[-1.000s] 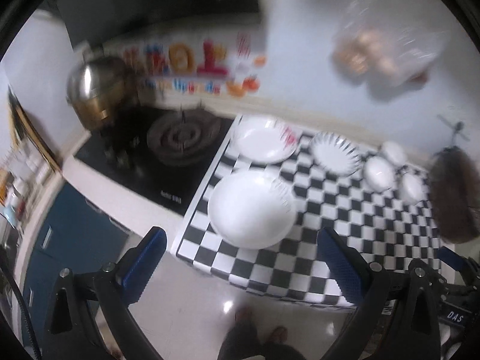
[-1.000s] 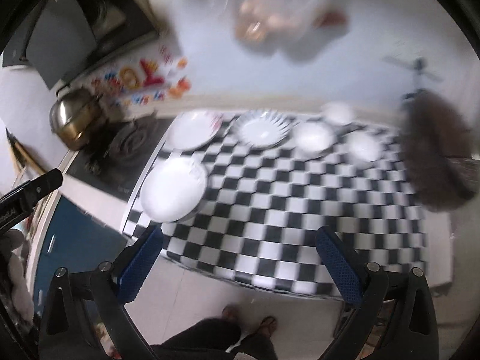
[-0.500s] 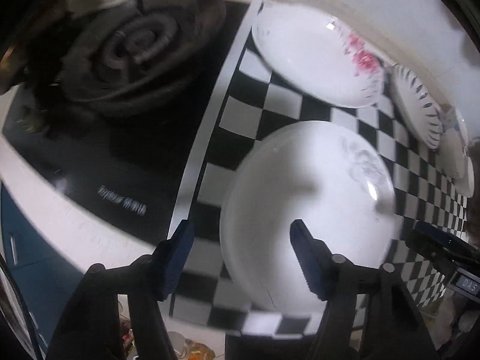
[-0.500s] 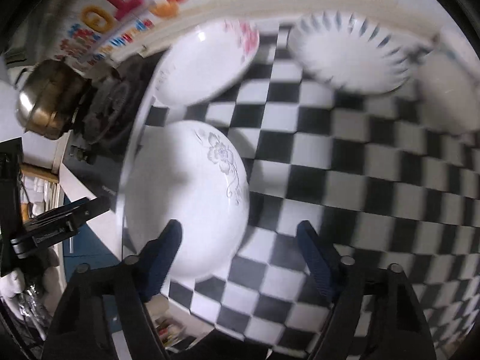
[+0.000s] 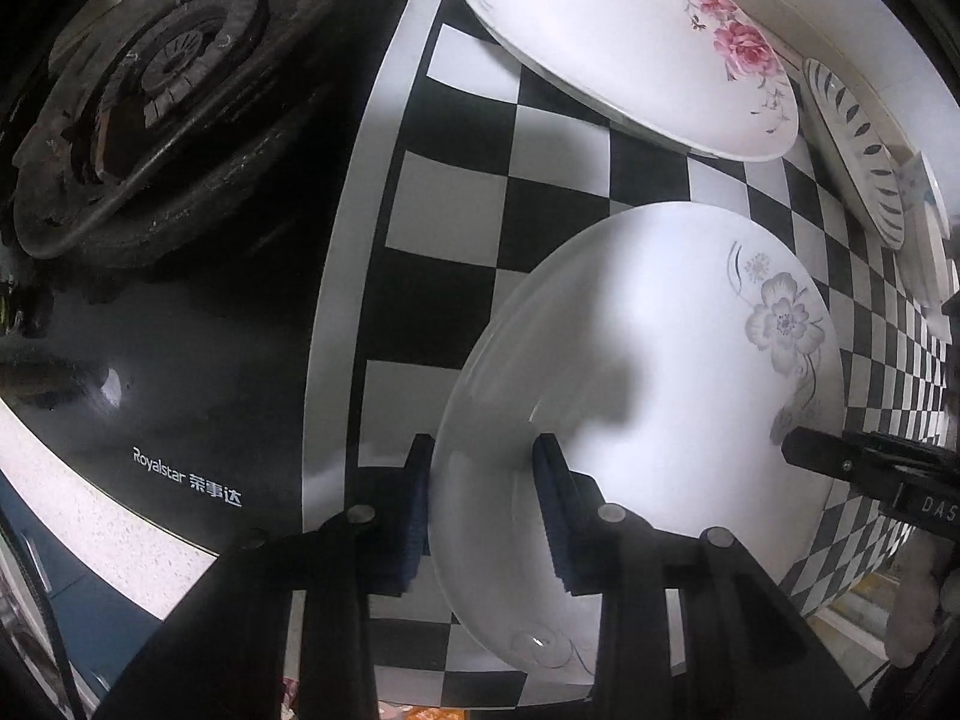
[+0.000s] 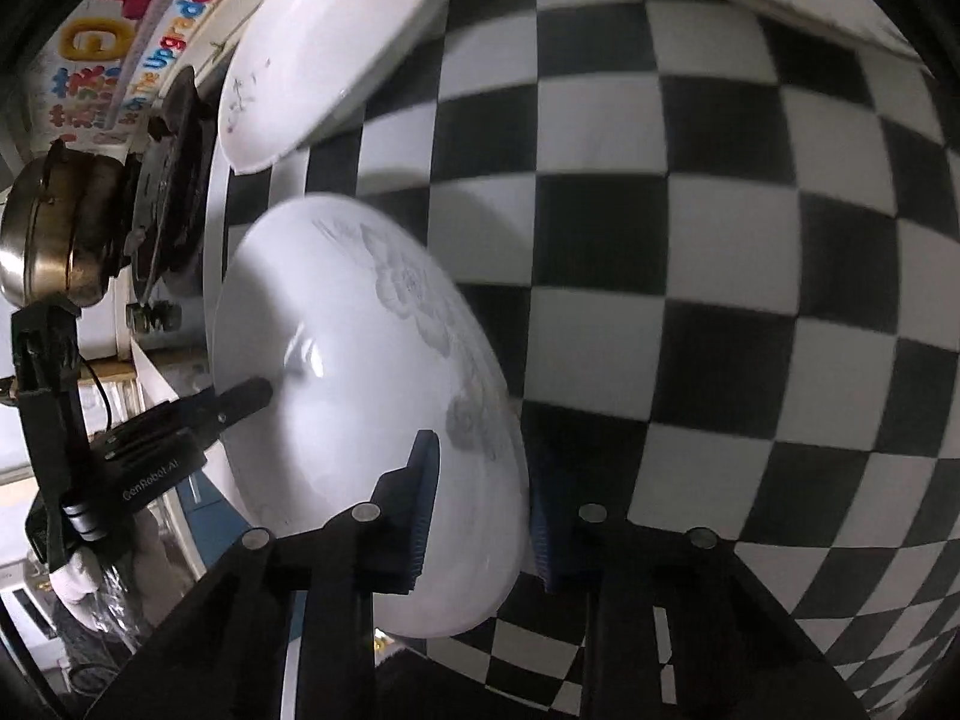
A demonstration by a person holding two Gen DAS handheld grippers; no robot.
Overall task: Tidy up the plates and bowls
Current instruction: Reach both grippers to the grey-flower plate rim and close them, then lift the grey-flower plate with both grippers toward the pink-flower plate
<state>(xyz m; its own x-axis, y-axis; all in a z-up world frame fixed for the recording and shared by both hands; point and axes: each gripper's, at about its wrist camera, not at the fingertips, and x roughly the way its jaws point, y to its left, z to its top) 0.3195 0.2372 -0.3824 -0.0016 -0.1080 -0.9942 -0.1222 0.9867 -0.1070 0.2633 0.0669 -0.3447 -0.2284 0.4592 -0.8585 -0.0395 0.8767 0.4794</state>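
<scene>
In the left wrist view, the gas burner of a black glass cooktop marked Royalstar fills the left side, set into a speckled white surface. To its right lies the black-and-white checkered mat. On the mat near the front edge sits the large white plate with a grey flower. The left hand-held gripper straddles that plate's left rim, one blue pad outside the rim and one on the inner face; its jaws have just been closing to a narrow gap with the rim between them, and the pads appear to press it. Behind the grey-flower plate, apart from it, lies the white plate with pink roses, and further right a white dish with dark leaf strokes close to the wall.

In the right wrist view, a brass-coloured kettle stands at far left beside the burner, under coloured wall stickers. The left gripper's black finger reaches onto the plate from the left. The right hand-held gripper straddles the plate's right rim, its jaws also just closed down narrow, pads either side of the edge and seemingly gripping. Open checkered mat fills the right.
</scene>
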